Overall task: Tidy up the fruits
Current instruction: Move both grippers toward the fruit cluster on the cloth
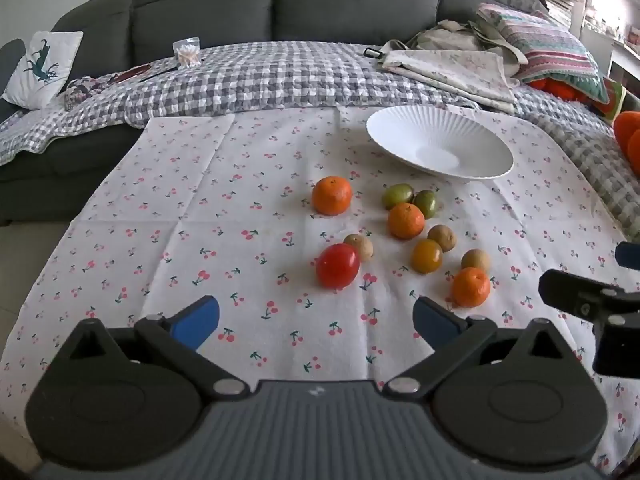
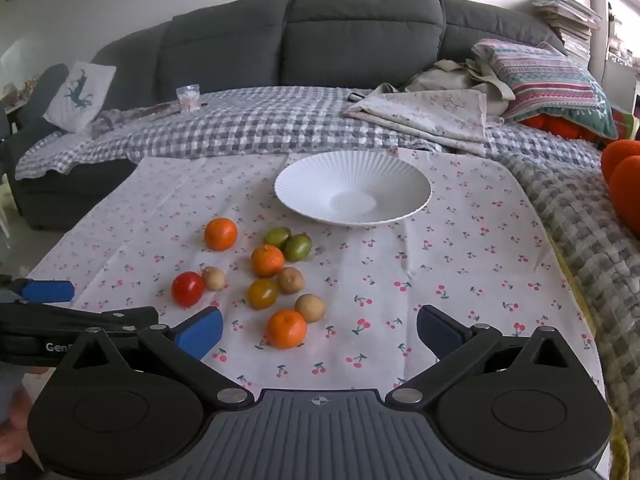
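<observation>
Several fruits lie loose on the cherry-print cloth (image 1: pixel 240 240): three oranges, the nearest (image 1: pixel 471 286) (image 2: pixel 286 328), a red tomato (image 1: pixel 337 266) (image 2: pixel 187 288), a yellow-orange tomato (image 1: pixel 427 255) (image 2: pixel 262 293), two green fruits (image 1: pixel 397 196) (image 2: pixel 298 247) and three small brown ones (image 2: pixel 309 307). An empty white ribbed bowl (image 1: pixel 440 142) (image 2: pixel 352 188) stands behind them. My left gripper (image 1: pixel 316 322) is open, low in front of the red tomato. My right gripper (image 2: pixel 320 332) is open, just right of the nearest orange.
A grey sofa (image 2: pixel 320 40) with a checked blanket (image 2: pixel 260 124), folded cloths and pillows (image 2: pixel 540 80) lies behind the table. Orange round objects (image 2: pixel 624 184) sit at the right edge. The right gripper shows at the right of the left wrist view (image 1: pixel 592 300).
</observation>
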